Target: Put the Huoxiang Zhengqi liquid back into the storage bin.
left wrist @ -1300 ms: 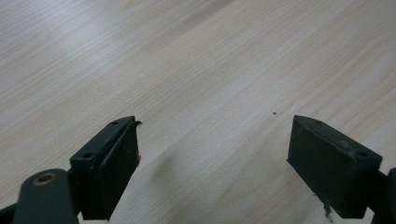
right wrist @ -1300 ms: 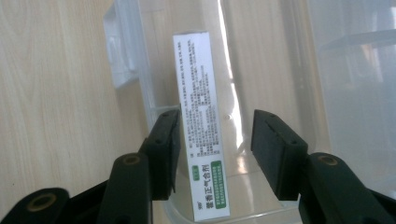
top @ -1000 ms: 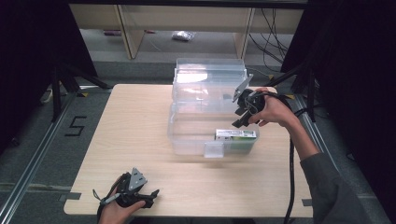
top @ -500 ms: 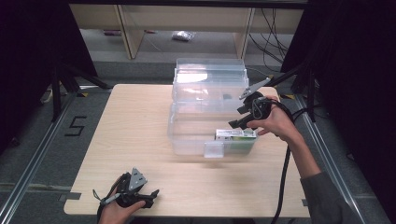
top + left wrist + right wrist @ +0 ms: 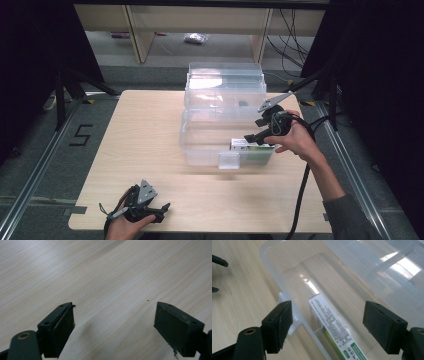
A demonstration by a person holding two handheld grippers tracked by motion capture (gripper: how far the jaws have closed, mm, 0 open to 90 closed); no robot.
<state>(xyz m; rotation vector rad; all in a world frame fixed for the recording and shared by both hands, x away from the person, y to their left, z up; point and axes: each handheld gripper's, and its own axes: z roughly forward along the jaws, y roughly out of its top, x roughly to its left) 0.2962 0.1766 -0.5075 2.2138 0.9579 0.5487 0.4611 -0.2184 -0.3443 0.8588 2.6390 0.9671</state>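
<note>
We are reading the print on the white-and-green carton [image 5: 337, 330] as too blurred to make out, and its lower end is running off the right gripper view; the carton is lying inside the clear plastic bin [image 5: 200, 145], against its near wall; the right gripper [image 5: 257, 135] is hovering just above it, jaws spread wide and gripping nothing; its own view is framing the carton between the jaws; the left gripper [image 5: 162, 207] is resting near the wooden table's [image 5: 140, 130] front edge, well apart, gaping wide, empty.
</note>
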